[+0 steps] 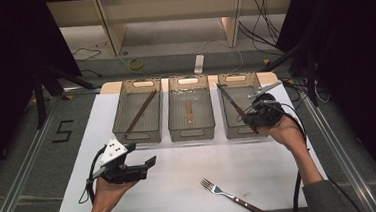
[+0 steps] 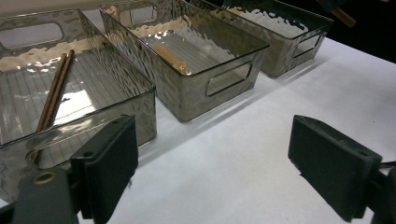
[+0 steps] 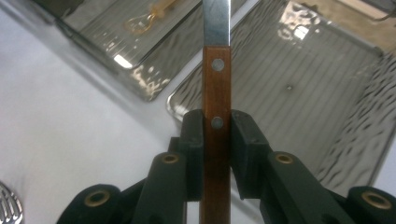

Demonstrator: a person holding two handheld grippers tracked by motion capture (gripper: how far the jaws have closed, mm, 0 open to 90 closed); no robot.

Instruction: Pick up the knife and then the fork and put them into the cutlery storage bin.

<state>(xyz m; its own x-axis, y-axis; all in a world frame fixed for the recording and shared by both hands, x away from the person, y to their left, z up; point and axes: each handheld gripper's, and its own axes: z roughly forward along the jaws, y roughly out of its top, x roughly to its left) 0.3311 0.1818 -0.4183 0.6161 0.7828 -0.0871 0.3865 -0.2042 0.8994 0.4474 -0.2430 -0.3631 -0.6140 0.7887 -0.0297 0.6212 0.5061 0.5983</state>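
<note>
The bench [image 1: 181, 186] carries three smoky plastic trays in a row along its far edge: the left tray [image 1: 138, 132] holds a pair of chopsticks [image 1: 141, 111], the middle tray [image 1: 192, 132] a small wooden-handled utensil [image 1: 189, 112] too blurred to name, and the right tray [image 1: 230, 129] looks bare inside in the right gripper view. The right gripper [image 1: 255, 115] hangs above the near end of that right tray, toward the bench's far right corner, its jaws clenched on the wooden handle of a knife [image 3: 216, 88] whose steel blade points out over the tray. The knife should handle as a stiff, fairly light thing, the weight likely biased toward the blade; the riveted wooden handle is flat-sided and gives the pads good purchase, whereas the polished blade would be slippery and sharp-edged, so the handle is the right place to hold it, as it is now, at the lower rivet. Held that far back, it may tend to tip blade-down if the grip slackens. The left gripper [image 1: 140, 159] rests near the bench's near left corner, jaws released and wide with nothing between them. A fork [image 1: 228, 194] with a similar wooden handle lies by the near edge; it would best be taken by the handle too.
</note>
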